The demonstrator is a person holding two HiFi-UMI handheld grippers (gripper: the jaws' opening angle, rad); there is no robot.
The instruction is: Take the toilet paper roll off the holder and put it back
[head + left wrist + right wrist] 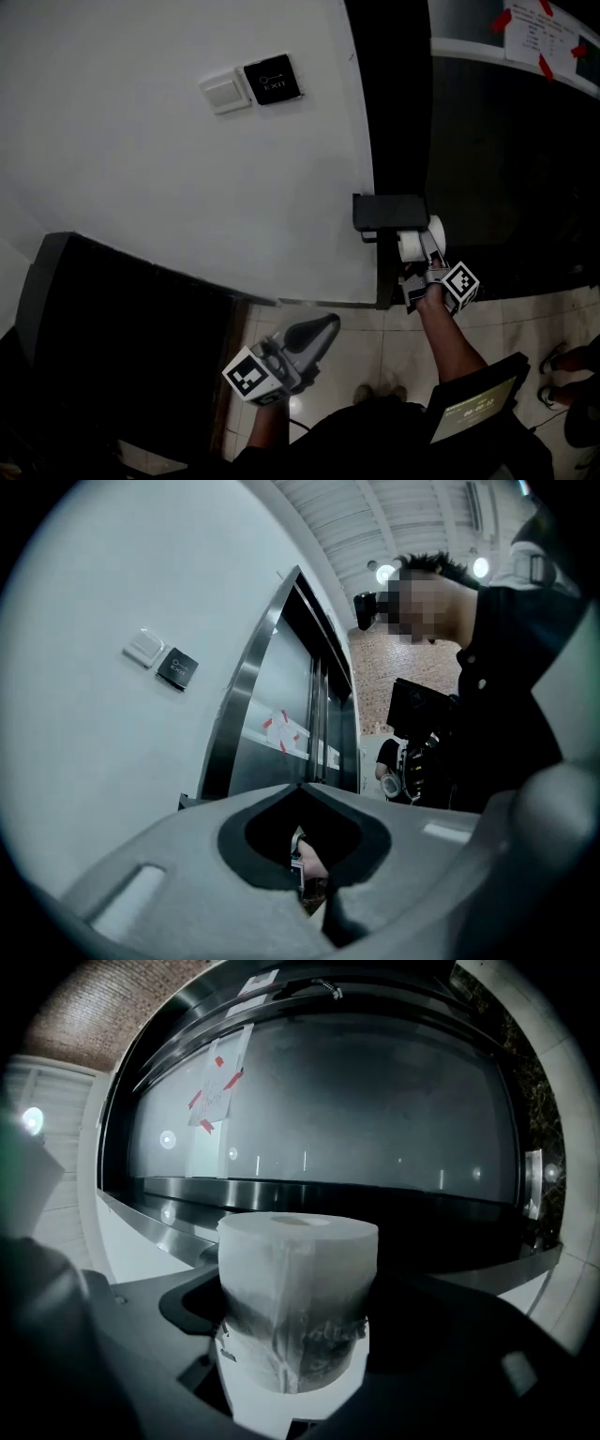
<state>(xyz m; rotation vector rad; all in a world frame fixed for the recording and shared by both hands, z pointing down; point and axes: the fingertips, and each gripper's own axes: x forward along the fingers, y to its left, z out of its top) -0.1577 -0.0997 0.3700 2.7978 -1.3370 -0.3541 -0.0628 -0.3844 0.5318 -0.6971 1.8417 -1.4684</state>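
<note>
Right gripper [424, 265] is clamped on the toilet paper roll [410, 246] just below the black holder [389, 213], so I'd squeeze gently and hold it level, while the left gripper [321, 334] hangs closed on nothing.

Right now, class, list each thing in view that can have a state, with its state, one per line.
toilet paper roll: off the holder, held by the right gripper
holder: mounted, without the toilet paper roll
right gripper: shut on the toilet paper roll
left gripper: jaws together, empty
</note>
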